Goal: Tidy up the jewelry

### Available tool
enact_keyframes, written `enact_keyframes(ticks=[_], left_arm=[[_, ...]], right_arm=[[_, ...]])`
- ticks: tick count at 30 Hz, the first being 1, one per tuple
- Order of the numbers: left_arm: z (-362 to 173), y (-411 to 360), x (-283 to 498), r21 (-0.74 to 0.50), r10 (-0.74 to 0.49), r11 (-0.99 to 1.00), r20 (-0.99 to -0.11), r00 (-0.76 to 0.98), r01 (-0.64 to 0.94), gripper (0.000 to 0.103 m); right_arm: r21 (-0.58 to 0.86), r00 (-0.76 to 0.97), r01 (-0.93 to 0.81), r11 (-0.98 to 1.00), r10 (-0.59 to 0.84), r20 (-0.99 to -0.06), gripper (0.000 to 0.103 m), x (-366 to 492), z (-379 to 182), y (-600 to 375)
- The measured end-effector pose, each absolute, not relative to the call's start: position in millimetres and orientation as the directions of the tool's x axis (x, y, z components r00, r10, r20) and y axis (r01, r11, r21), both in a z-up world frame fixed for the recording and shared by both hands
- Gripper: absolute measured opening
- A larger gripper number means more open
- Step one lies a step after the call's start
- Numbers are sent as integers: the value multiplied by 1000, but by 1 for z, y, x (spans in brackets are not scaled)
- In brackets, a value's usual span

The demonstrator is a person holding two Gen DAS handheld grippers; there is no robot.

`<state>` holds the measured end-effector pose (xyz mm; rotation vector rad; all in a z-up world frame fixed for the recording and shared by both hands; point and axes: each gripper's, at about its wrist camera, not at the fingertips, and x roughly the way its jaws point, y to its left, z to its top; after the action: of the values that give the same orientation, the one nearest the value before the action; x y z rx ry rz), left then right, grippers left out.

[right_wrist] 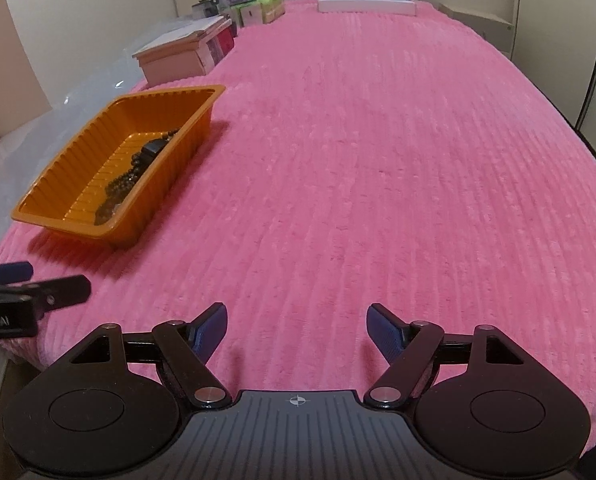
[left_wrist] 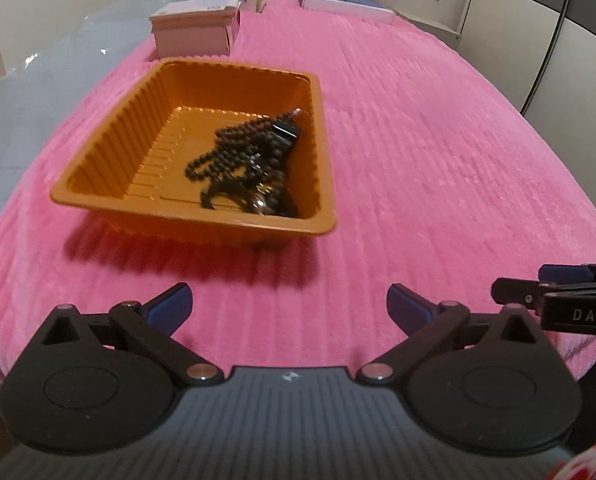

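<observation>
An orange ribbed plastic tray (left_wrist: 97,152) stands on the pink blanket, ahead of my left gripper (left_wrist: 289,307). Inside it lies a heap of dark bead strings (left_wrist: 239,160) with a small black block (left_wrist: 285,130) on top. The left gripper hovers open over bare blanket, short of the tray, nothing between its blue pads. In the right wrist view the tray (right_wrist: 61,168) sits at the left with the beads (right_wrist: 123,182) against its right wall. My right gripper (right_wrist: 298,330) is open over bare blanket, to the right of the tray.
A pink ribbed blanket (right_wrist: 378,160) covers the surface. Beyond the tray stands a pale pink box (left_wrist: 193,32). More small boxes (right_wrist: 253,4) and a flat white and green box (right_wrist: 366,0) line the far edge. Clear plastic sheeting (left_wrist: 37,92) lies at the left.
</observation>
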<state>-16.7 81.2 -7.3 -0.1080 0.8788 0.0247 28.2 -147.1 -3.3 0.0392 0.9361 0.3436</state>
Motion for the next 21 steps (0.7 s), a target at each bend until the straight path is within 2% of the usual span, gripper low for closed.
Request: enact_keyframes(ticks=[21], left_arm=[[-8, 56, -12, -37, 10, 997, -781, 624, -62, 102]], right_arm=[[169, 549, -271, 948, 297, -781, 76, 27, -4, -146]])
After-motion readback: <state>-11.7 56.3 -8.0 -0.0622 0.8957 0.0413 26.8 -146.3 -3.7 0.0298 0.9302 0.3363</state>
